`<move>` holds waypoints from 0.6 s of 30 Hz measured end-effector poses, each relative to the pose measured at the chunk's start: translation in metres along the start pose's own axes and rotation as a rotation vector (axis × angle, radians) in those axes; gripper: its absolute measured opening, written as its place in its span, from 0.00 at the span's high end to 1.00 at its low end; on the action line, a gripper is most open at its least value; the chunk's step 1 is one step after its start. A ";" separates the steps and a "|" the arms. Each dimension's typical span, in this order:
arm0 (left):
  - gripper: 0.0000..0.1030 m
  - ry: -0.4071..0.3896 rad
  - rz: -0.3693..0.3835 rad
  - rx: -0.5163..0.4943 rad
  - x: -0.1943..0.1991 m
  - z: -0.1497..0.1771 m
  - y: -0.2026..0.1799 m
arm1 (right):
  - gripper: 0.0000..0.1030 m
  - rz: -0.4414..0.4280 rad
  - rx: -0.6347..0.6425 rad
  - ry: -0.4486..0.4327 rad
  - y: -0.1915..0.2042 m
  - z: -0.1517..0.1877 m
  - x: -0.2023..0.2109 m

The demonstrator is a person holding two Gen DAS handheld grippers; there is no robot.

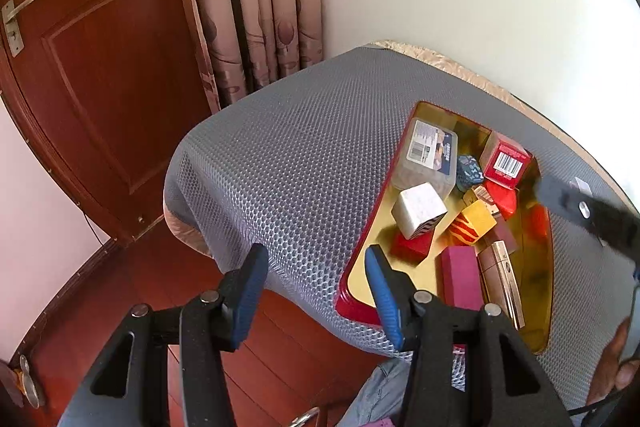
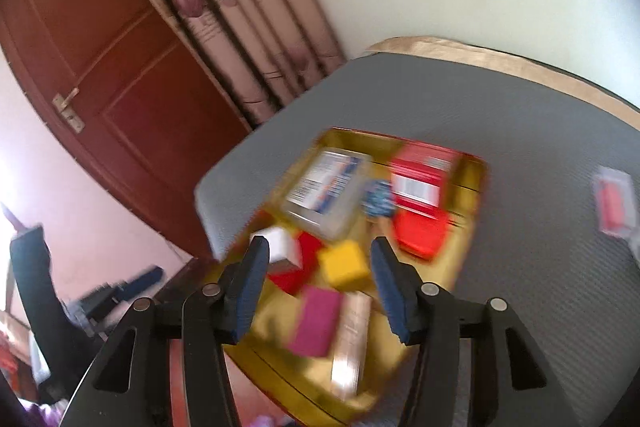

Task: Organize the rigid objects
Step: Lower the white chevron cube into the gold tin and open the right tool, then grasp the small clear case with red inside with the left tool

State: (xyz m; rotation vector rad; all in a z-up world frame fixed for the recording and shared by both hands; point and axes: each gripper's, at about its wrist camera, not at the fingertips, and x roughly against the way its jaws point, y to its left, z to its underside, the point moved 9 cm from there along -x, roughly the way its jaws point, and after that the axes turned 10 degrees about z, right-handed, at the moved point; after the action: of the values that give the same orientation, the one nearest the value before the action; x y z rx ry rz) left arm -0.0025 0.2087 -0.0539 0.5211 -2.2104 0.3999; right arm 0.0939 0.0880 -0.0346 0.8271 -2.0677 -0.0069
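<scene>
Both grippers' fingers spread, empty: left gripper [image 1: 316, 285] at the tray [image 1: 362, 247] edge, right gripper [image 2: 318, 283] above tray's yellow block [image 2: 344, 264], pink box [image 2: 316, 321]; blurred.

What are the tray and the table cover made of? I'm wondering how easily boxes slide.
The tray looks like metal: glossy gold inside mirroring the boxes, red-lacquered rim. The table cover looks like soft grey foam or rubber matting, matte with a honeycomb emboss; probably grippy.
</scene>
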 end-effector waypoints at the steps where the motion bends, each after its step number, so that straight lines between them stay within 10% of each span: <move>1: 0.50 -0.004 -0.001 -0.003 0.001 -0.001 0.000 | 0.51 0.020 -0.008 -0.003 -0.010 0.005 0.004; 18: 0.50 -0.047 -0.039 -0.103 0.015 -0.001 -0.023 | 0.34 0.520 -0.195 0.005 -0.248 0.097 0.069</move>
State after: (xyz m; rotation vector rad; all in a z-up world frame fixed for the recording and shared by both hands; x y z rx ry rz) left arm 0.0008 0.1863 -0.0394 0.5216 -2.2490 0.2536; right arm 0.1327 -0.1721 -0.1171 0.1579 -2.1802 0.0767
